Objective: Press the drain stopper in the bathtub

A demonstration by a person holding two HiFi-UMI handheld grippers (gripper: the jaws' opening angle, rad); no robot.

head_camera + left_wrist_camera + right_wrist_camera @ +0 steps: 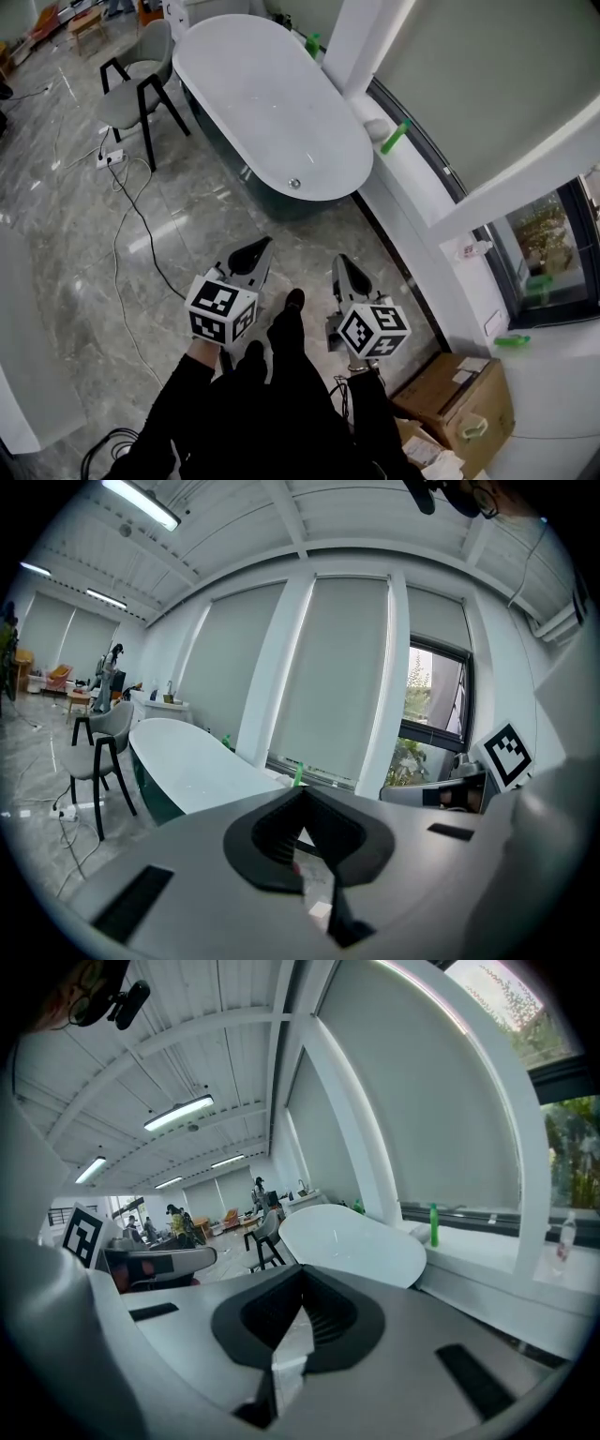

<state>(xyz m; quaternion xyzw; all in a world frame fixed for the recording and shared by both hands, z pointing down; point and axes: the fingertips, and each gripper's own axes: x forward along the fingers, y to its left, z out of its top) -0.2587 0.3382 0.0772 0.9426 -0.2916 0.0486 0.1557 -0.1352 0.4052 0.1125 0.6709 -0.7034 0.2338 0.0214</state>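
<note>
Left tongs and right tongs: jaws together on both, nothing held. Both hang low in front of the person, over the floor, well apart from the tub. The stopper sits in the tub bottom at its near end, untouched. Judged status: not begun. Approach, reach-in and press all remain.

The grey marble floor carries the white bathtub and a chair. A power strip with its cable lies on it, and a cardboard box stands at the lower right.
</note>
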